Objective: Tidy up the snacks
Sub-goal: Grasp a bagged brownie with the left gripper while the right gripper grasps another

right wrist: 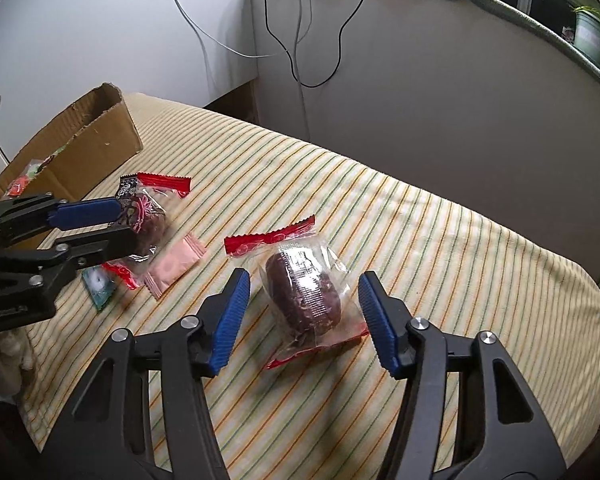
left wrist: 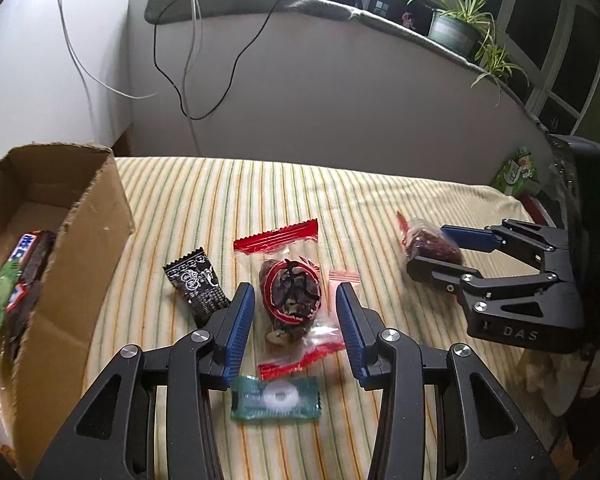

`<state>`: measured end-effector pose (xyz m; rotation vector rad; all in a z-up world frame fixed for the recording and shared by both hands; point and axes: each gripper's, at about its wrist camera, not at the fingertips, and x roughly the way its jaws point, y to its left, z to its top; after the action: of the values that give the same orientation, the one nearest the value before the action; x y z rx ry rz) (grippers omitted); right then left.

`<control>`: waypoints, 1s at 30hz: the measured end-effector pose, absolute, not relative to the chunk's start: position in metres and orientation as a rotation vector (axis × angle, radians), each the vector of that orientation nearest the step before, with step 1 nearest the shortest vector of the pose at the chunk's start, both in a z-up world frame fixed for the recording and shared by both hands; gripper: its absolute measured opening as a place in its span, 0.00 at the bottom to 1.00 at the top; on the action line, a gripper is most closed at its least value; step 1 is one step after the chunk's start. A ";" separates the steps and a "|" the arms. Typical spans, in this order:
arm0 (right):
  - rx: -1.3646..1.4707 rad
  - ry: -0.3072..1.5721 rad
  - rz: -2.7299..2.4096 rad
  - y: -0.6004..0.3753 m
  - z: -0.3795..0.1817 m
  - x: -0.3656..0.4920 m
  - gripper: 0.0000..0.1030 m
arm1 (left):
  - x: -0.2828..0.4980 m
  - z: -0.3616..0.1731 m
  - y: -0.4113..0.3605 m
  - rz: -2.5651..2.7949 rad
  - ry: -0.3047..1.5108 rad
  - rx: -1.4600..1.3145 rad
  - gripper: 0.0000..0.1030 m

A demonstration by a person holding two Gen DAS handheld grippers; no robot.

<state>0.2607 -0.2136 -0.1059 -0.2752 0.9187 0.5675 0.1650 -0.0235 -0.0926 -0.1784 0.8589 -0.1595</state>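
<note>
A clear packet with red ends (left wrist: 290, 300), holding dark dried fruit, lies on the striped cloth. My left gripper (left wrist: 293, 292) stands open around it, a blue pad on either side and a narrow gap to each. The right wrist view shows that gripper (right wrist: 126, 220) at the left, straddling the same packet (right wrist: 150, 216). A second red-ended packet (right wrist: 304, 296) with a dark oval snack lies further right. My right gripper (right wrist: 304, 280) is open around it, pads clear of the wrapper. In the left wrist view the right gripper (left wrist: 428, 248) is at the right, with its packet (left wrist: 430, 240) between the fingers.
A torn cardboard box (left wrist: 80, 240) with several wrapped snacks (left wrist: 24, 276) stands at the left. A black sachet (left wrist: 198, 284), a green ring candy (left wrist: 276, 398) and a pink sachet (right wrist: 176, 264) lie near the left gripper. A green packet (left wrist: 518, 172) sits at the far right edge. Cables hang down the wall behind.
</note>
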 end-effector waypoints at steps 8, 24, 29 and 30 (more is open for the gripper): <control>-0.275 0.943 0.578 -0.209 -0.115 0.267 0.44 | 0.176 -0.102 -0.023 -0.162 0.884 -0.194 0.36; -0.258 0.920 0.556 -0.205 -0.104 0.262 0.39 | 0.163 -0.086 -0.021 -0.161 0.833 -0.176 0.32; -0.255 0.893 0.559 -0.204 -0.090 0.252 0.39 | 0.149 -0.071 -0.014 -0.153 0.790 -0.172 0.32; -0.256 0.886 0.561 -0.203 -0.087 0.250 0.39 | 0.146 -0.067 -0.011 -0.150 0.780 -0.172 0.32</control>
<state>0.2499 -0.2032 -0.0870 -0.2561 0.8863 0.5609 0.1456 -0.0114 -0.0668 -0.1718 0.7799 -0.1502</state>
